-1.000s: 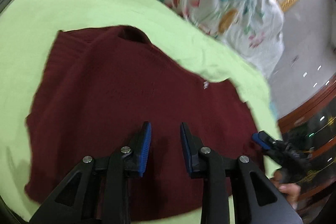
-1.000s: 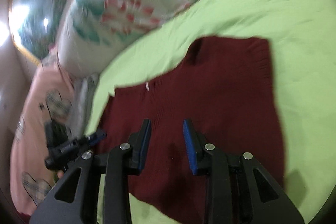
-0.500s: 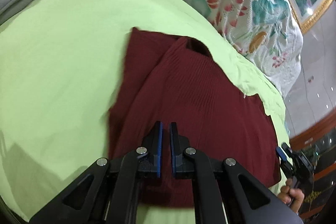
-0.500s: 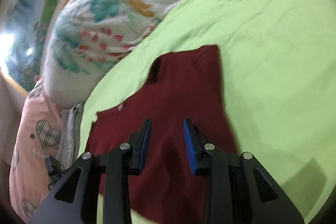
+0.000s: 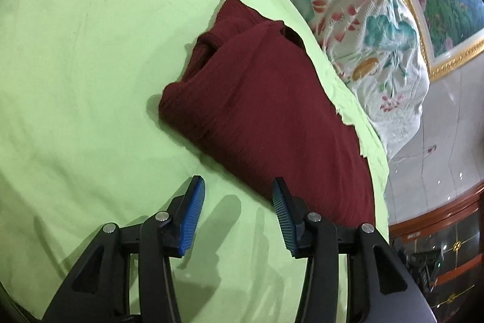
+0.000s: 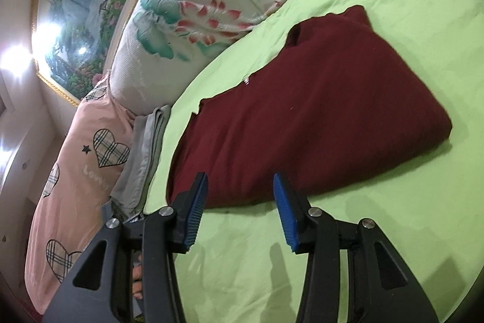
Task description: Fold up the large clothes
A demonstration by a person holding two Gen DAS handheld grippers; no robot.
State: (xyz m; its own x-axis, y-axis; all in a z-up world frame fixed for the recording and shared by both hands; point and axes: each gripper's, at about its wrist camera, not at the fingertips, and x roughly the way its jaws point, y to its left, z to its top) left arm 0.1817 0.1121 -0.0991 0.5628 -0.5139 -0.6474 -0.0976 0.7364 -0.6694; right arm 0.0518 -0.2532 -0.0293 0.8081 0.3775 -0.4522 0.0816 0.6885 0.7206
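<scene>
Sweater [image 5: 266,111], dark red and folded over, lies on the green sheet [image 5: 90,80] in my left view, and my left gripper [image 5: 237,215] hangs just in front of it with its blue fingers wide apart, holding nothing. In my right view the sweater [image 6: 317,117] sits near a flowery pillow [image 6: 196,5], and my right gripper [image 6: 240,211] is spread wide too, empty, right by its near edge.
</scene>
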